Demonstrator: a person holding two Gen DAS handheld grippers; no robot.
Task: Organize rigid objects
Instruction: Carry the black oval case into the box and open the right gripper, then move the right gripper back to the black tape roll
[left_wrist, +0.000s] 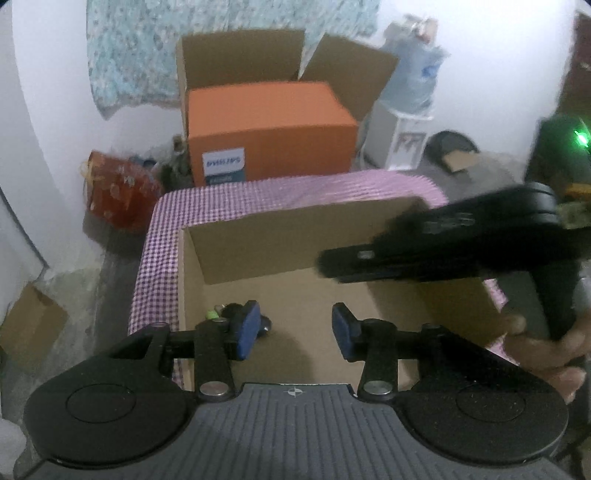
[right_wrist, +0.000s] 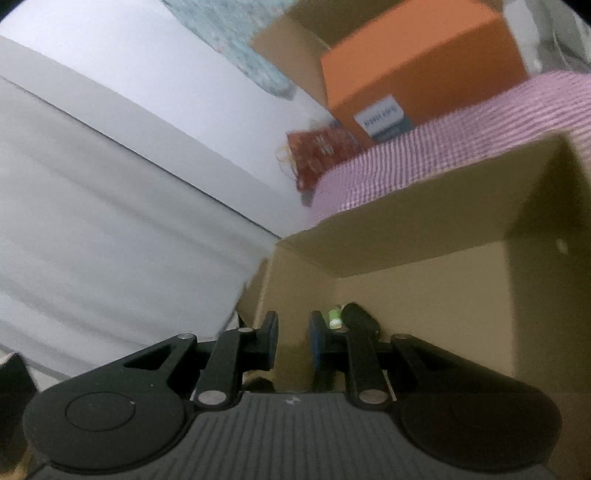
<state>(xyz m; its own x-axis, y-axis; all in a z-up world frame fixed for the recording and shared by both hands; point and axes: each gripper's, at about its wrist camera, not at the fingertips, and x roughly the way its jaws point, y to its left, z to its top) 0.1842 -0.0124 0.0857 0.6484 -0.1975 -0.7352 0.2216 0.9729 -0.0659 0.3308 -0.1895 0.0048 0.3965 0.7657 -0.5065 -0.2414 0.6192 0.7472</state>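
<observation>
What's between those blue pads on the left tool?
Nothing: between the left gripper pads, the left wrist view shows only bare floor of the cardboard box.

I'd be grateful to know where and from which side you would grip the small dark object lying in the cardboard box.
The dark object lies low on the floor of the cardboard box, close to its left wall, with a small green piece beside it. I would come from above, jaws spanning its narrow width at the middle. Its exact shape is blurred and partly hidden, so this is tentative.
</observation>
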